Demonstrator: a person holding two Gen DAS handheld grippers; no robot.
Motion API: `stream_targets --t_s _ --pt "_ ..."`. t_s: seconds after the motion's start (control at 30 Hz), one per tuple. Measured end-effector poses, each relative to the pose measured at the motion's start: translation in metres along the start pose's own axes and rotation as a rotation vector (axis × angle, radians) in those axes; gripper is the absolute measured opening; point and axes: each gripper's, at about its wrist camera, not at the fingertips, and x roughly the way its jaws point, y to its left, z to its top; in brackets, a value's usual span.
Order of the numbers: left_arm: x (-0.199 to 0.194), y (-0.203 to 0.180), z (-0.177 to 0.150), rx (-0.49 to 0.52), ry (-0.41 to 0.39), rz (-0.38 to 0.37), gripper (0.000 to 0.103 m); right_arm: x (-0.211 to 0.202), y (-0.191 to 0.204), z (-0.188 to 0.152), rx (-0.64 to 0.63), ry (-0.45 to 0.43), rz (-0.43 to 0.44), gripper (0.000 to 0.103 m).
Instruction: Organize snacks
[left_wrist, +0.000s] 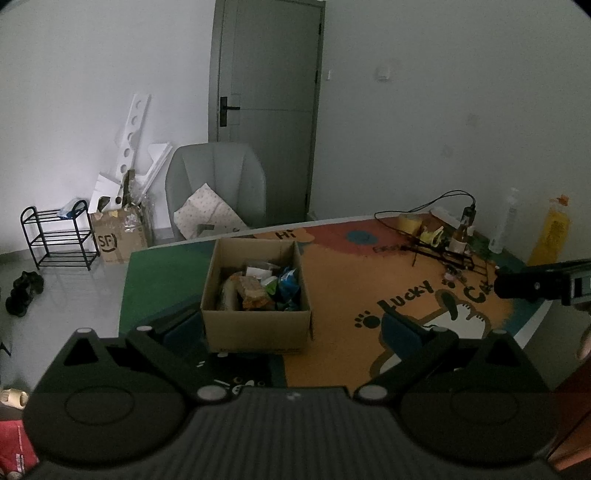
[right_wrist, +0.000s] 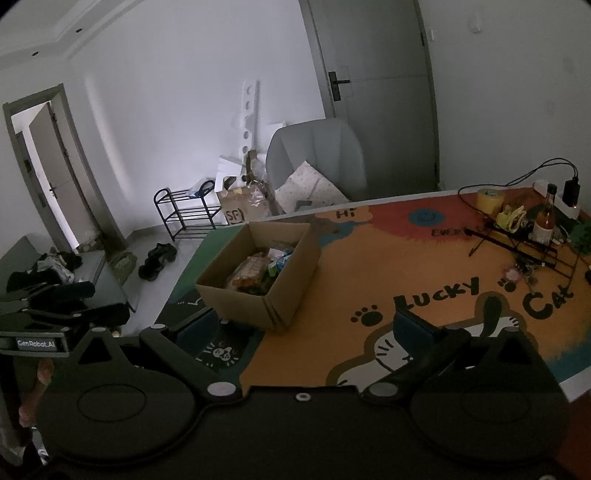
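we see the snack packets (left_wrist: 264, 288) lying together inside the open cardboard box (left_wrist: 258, 332), which stands near the left end of the table on the cartoon cat mat (left_wrist: 343, 354). no packet shows on the mat around the box. that fits two readings: the snacks gathered in and the job near its end, or a full box waiting to be sorted out onto the table. we cannot settle which from this moment, so we only say how to work well around the box.

any reach into it should come from above, straight down between the walls, since the flaps stand up and the packets sit low and crowded. the wrappers look soft and crinkly, so we judge a pinch on a packet's edge or seam would hold better than a squeeze on its puffed middle, and a slow lift would avoid dragging a neighbour along. the box is light card and may slide on the mat if a finger catches its wall.

the left gripper (left_wrist: 295, 325) hangs just in front of the box, its fingers spread wide to either side of the near wall, holding nothing and touching nothing we can make out. the right gripper (right_wrist: 306, 328) hovers over the mat to the right of the box, also spread wide and empty. the wire rack (right_wrist: 532, 251) and bottle (right_wrist: 546, 218) stand well apart at the far right.
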Motion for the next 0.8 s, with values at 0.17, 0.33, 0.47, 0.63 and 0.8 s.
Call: stream_targets --t_s 0.17,0.33,0.47,0.63,0.8 --pt "0.0002 -0.0004 0.0011 -0.002 -0.002 0.000 0.103 -0.0026 0.0003 0.0010 -0.001 -0.003 0.003 0.103" --pt "-0.0024 -0.0010 0.0036 -0.003 0.000 0.001 0.103 -0.0053 0.0010 0.0023 -0.003 -0.009 0.003 0.103" --pt "-0.0024 -0.0011 0.0036 -0.001 -0.001 0.002 0.103 -0.0058 0.0034 0.0031 -0.014 -0.004 0.009 0.103" --pt "-0.0058 -0.0005 0.0074 0.001 -0.017 -0.002 0.103 -0.0070 0.0046 0.0026 -0.016 -0.004 0.009 0.103" --pt "-0.0060 0.0007 0.0085 -0.001 -0.018 -0.004 0.103 -0.0070 0.0054 0.0025 -0.016 0.001 0.005 0.103"
